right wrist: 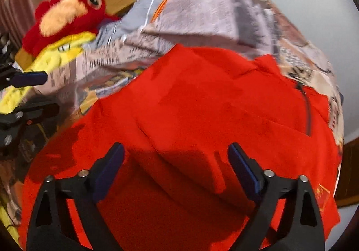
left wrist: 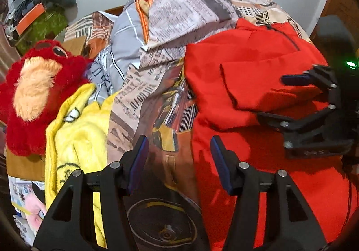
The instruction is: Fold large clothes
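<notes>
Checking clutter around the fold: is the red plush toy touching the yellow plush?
Touching. In the left wrist view the red plush toy rests directly against the yellow plush, no gap.

Words on the bed cover

The printed cover [left wrist: 184, 10] has newspaper-style writing, too small and blurry to read. A few big dark letters sit near its top right edge, cut off by the red cloth [left wrist: 258, 67].

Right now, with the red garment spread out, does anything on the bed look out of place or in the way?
Yes. The red garment lies creased and partly doubled over, with bunched newspaper-print bedding heaped behind it. A red plush toy and yellow plush blanket crowd its left side, so there is little flat room for folding.
</notes>
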`<move>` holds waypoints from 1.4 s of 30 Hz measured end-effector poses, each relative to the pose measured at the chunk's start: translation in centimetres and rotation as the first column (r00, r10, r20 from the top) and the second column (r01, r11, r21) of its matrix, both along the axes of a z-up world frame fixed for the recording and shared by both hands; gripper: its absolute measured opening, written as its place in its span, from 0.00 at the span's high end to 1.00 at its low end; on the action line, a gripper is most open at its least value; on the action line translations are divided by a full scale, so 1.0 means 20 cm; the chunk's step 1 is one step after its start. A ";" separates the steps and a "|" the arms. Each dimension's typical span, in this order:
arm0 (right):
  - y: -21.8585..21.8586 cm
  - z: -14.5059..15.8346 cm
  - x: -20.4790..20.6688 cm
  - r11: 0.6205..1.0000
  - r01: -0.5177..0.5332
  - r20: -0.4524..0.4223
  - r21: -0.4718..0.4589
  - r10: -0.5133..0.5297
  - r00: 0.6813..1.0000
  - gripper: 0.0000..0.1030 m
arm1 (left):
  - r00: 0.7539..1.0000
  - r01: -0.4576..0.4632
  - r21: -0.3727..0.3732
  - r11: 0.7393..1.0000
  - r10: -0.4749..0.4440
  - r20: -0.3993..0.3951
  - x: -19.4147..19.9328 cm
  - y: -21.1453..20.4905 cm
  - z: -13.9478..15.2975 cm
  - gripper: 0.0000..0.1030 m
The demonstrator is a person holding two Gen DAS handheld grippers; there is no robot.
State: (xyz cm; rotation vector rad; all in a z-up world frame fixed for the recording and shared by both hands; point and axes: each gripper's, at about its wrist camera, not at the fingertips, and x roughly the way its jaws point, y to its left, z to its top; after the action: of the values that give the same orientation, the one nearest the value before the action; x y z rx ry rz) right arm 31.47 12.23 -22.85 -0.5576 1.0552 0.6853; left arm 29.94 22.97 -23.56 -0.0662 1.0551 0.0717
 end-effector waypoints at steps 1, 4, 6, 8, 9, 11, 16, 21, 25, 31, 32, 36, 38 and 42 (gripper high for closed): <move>0.02 -0.04 0.01 1.000 -0.005 -0.023 -0.014 0.005 1.000 0.25 | 1.000 0.001 -0.007 1.000 -0.001 -0.004 0.00 0.01 -0.02 0.45; 0.08 -0.13 0.05 0.999 -0.014 -0.067 -0.048 0.011 0.998 0.39 | 1.000 0.005 -0.018 1.000 -0.005 -0.024 0.02 0.02 -0.07 0.45; 0.09 -0.17 0.07 0.998 -0.008 -0.075 -0.064 0.004 0.997 0.44 | 0.999 0.009 -0.024 1.000 -0.010 -0.046 0.04 0.01 -0.12 0.45; 0.09 -0.18 0.07 0.998 -0.007 -0.065 -0.055 0.003 0.998 0.53 | 0.998 0.026 -0.045 0.999 -0.028 -0.058 0.06 0.00 -0.15 0.45; 0.09 -0.17 0.08 0.999 -0.012 -0.070 -0.039 0.009 0.998 0.62 | 0.996 0.046 -0.067 0.997 -0.051 -0.071 0.07 -0.02 -0.17 0.45; 0.08 -0.16 0.08 1.000 -0.013 -0.072 -0.013 0.012 0.997 0.82 | 0.993 0.061 -0.077 0.995 -0.068 -0.093 0.10 -0.05 -0.21 0.45; -0.02 -0.01 0.07 0.997 0.062 0.073 0.040 -0.065 0.995 0.92 | 0.986 0.064 -0.079 0.995 -0.076 -0.149 0.18 -0.12 -0.31 0.45; -0.24 0.28 0.09 0.979 0.153 0.203 0.131 -0.177 0.963 0.93 | 0.986 0.015 -0.080 0.997 -0.028 -0.165 0.25 -0.14 -0.34 0.43; -0.53 0.53 0.14 0.943 0.243 0.248 0.225 -0.297 0.922 0.93 | 0.986 -0.036 -0.042 0.998 0.028 -0.166 0.29 -0.13 -0.33 0.43; -0.87 0.70 0.15 0.869 0.361 0.264 0.339 -0.457 0.849 0.93 | 0.985 -0.142 -0.009 0.990 0.141 -0.096 0.30 -0.08 -0.25 0.43; -0.92 0.71 0.14 0.861 0.380 0.264 0.339 -0.474 0.840 0.93 | 0.983 -0.160 0.019 0.987 0.161 -0.085 0.30 -0.07 -0.24 0.43; -1.11 0.66 0.11 0.832 0.444 0.234 0.332 -0.528 0.816 0.93 | 0.975 -0.205 0.061 0.977 0.209 -0.079 0.32 -0.05 -0.23 0.43; -1.20 0.63 0.09 0.819 0.474 0.217 0.323 -0.552 0.805 0.93 | 0.969 -0.225 0.067 0.972 0.230 -0.090 0.33 -0.04 -0.25 0.43; -1.38 0.52 0.05 0.781 0.542 0.157 0.309 -0.604 0.781 0.93 | 0.949 -0.290 0.060 0.955 0.295 -0.110 0.32 0.01 -0.29 0.43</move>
State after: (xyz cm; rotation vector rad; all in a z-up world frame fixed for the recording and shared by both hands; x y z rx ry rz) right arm 32.47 -15.38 -12.35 -0.0720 0.8221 0.1808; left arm 36.42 23.23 -29.32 -0.1817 1.1557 0.3714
